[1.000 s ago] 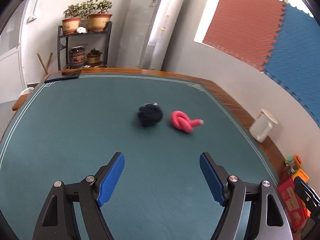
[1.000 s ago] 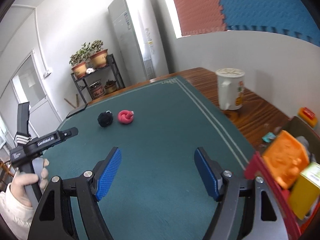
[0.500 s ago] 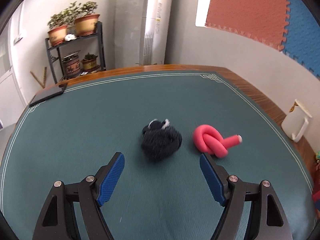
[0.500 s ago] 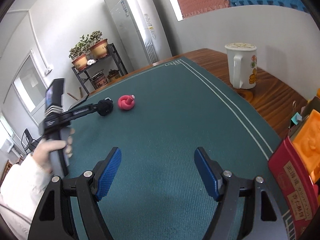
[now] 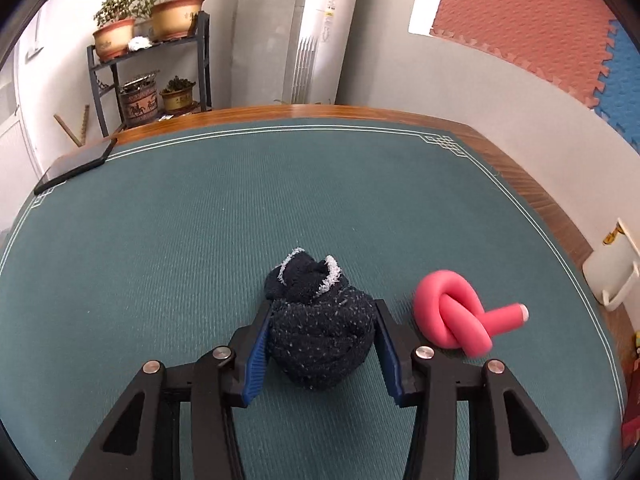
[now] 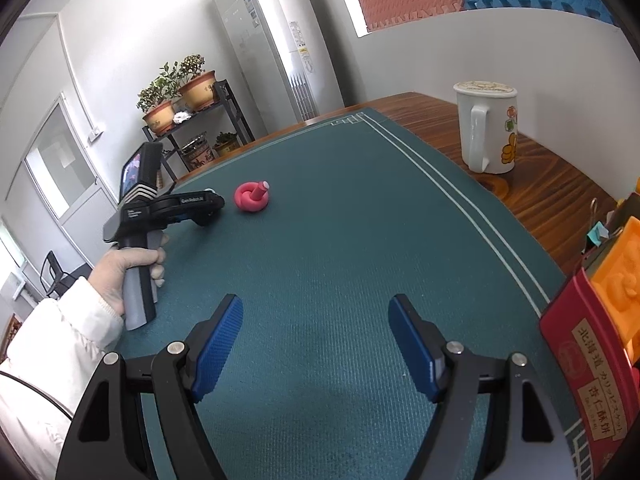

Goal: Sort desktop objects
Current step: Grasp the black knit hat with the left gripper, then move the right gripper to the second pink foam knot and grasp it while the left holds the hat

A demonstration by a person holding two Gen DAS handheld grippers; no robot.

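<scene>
A dark navy rolled sock [image 5: 320, 330] lies on the green table mat [image 5: 200, 220]. My left gripper [image 5: 322, 340] is shut on it, both blue pads pressed against its sides. A pink knotted foam tube [image 5: 454, 322] lies just to the right of the sock; it also shows in the right wrist view [image 6: 252, 197]. In that view the left gripper [image 6: 212, 204] sits next to the pink tube and hides the sock. My right gripper [image 6: 316, 340] is open and empty, low over the mat near the front.
A white mug [image 6: 486, 128] stands on the wooden table border at the right. A red box [image 6: 588, 376] with orange items stands at the front right edge. A black phone [image 5: 76, 166] lies at the far left corner. A plant shelf [image 5: 152, 64] stands beyond the table.
My left gripper moved forward to the sock and closed on it. The right gripper stayed open and shifted a little.
</scene>
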